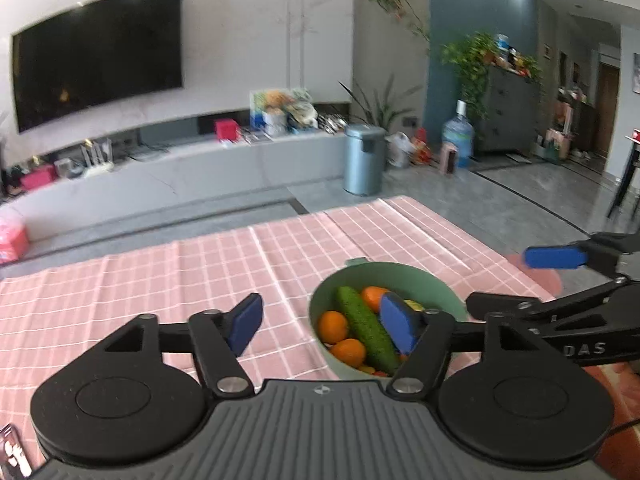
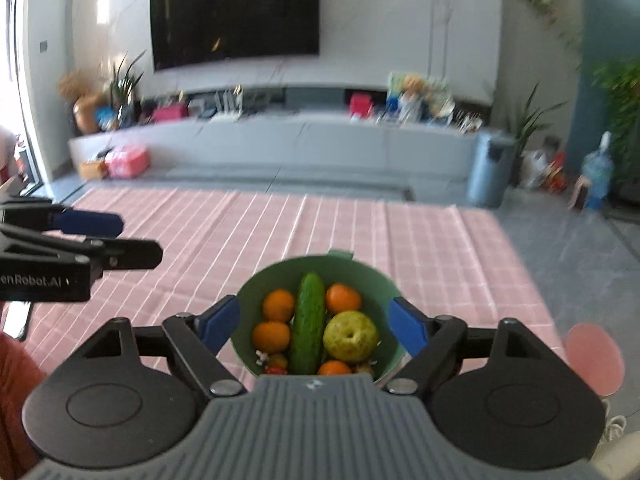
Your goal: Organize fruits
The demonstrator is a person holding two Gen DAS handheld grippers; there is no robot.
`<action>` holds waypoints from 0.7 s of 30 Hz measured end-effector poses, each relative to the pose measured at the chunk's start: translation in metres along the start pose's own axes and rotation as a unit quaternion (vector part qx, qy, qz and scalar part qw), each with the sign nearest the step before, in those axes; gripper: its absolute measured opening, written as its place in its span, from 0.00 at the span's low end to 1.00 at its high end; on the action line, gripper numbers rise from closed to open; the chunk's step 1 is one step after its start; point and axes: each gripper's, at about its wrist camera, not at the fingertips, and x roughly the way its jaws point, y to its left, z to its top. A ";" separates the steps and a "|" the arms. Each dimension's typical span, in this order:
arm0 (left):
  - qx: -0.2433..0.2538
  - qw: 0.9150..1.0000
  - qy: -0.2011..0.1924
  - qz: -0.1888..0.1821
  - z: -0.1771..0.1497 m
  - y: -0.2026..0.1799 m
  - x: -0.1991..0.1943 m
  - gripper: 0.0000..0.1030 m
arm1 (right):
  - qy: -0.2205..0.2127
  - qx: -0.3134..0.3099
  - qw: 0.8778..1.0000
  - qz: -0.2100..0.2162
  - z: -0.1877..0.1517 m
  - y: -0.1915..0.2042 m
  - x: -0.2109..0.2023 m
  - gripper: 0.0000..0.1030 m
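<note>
One green bowl sits on the pink checked cloth, toward the near edge of the table, directly ahead of the right gripper and ahead and to the right of the left gripper. Contents counted from the right wrist view: one cucumber lying lengthwise down the middle; four oranges, two left of the cucumber, one upper right and one at the near rim; one yellow-green pear right of the cucumber. A few small red and yellow pieces lie at the near rim; too small and partly hidden to count or name. Left wrist view shows the same bowl with cucumber and three oranges visible, the rest covered by a blue pad. Both grippers: jaws spread wide, nothing between the pads, no contact with the bowl or fruit; each hovers above the cloth. Each gripper appears side-on in the other's view, also spread. One pink disc lies on the cloth right of the bowl, apart from it. Background: one television, one grey bin, one water jug.
</note>
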 end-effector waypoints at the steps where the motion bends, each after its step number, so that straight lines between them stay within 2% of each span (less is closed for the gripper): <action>1: 0.003 1.000 -0.009 0.007 -0.004 -0.002 -0.004 0.84 | -0.016 -0.004 1.000 -0.008 -0.005 0.004 -0.006 0.83; 3: 0.009 0.999 -0.029 0.027 -0.014 -0.005 -0.012 0.87 | -0.043 -0.011 0.999 -0.025 -0.016 0.008 -0.015 0.85; 6: 0.017 0.997 -0.053 0.053 -0.025 -0.012 -0.019 0.87 | -0.074 0.000 0.996 -0.046 -0.030 0.014 -0.026 0.93; 10: 0.007 0.995 -0.073 0.065 -0.036 -0.015 -0.026 0.89 | -0.100 0.006 0.993 -0.065 -0.047 0.023 -0.037 0.95; 16: -0.015 0.991 -0.086 0.097 -0.051 -0.013 -0.027 0.90 | -0.112 0.016 0.990 -0.084 -0.069 0.030 -0.039 0.95; 21: -0.023 0.989 -0.084 0.116 -0.061 -0.010 -0.022 0.90 | -0.099 0.031 0.991 -0.085 -0.082 0.033 -0.028 0.95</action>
